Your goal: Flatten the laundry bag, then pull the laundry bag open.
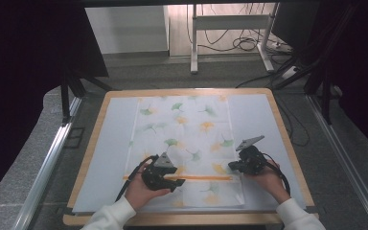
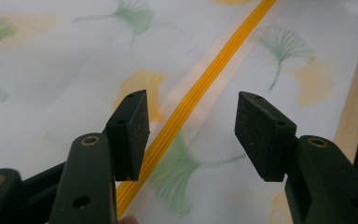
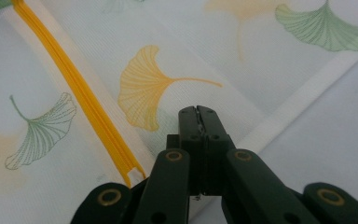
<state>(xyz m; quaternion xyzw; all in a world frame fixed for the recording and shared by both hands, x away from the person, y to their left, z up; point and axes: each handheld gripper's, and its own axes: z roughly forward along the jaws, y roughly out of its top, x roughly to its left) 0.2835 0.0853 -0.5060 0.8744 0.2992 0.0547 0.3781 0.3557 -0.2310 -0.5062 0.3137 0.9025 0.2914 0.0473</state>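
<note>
- Two pads of the left gripper (image 2: 191, 135) stood apart over the mesh bag's yellow zipper (image 2: 200, 88), gripping nothing.
- Right gripper (image 3: 198, 114) jaws were pressed together at the zipper's end, apparently pinching a fold of the ginkgo-print mesh bag (image 1: 187, 143), which lay flat on the white mat (image 1: 108, 158) near the table's front edge.
- Advice: anchor the right end firmly, then take the left grip squarely on the zipper.
</note>
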